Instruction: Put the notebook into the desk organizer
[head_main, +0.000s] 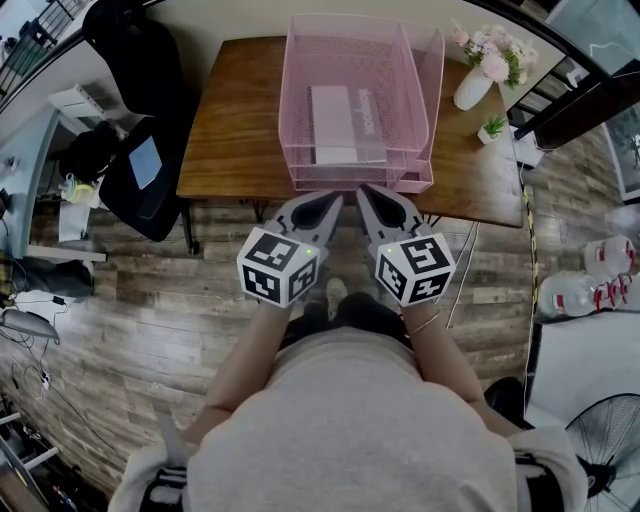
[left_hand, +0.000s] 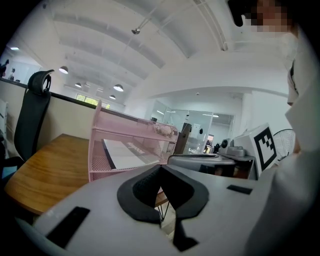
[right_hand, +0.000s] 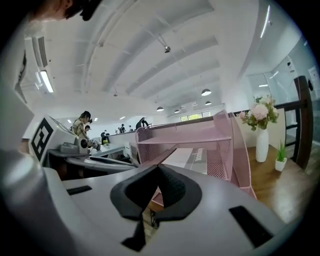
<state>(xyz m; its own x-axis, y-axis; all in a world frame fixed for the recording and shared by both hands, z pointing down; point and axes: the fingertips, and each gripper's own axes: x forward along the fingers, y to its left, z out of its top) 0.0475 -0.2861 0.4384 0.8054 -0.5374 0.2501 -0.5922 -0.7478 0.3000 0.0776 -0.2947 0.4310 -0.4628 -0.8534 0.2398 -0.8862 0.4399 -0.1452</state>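
Your left gripper (head_main: 322, 205) and right gripper (head_main: 372, 200) sit side by side just off the near edge of the wooden table (head_main: 232, 135). Each has its black, finely textured pads pressed together, with nothing between them. The notebook (head_main: 340, 125), a flat pale rectangle with a greyer strip down its right side, lies inside the pink wire-mesh desk organizer (head_main: 300, 70) on a tray beneath the top one, and a smooth white vase (head_main: 472, 88) of pink flowers stands to the organizer's right.
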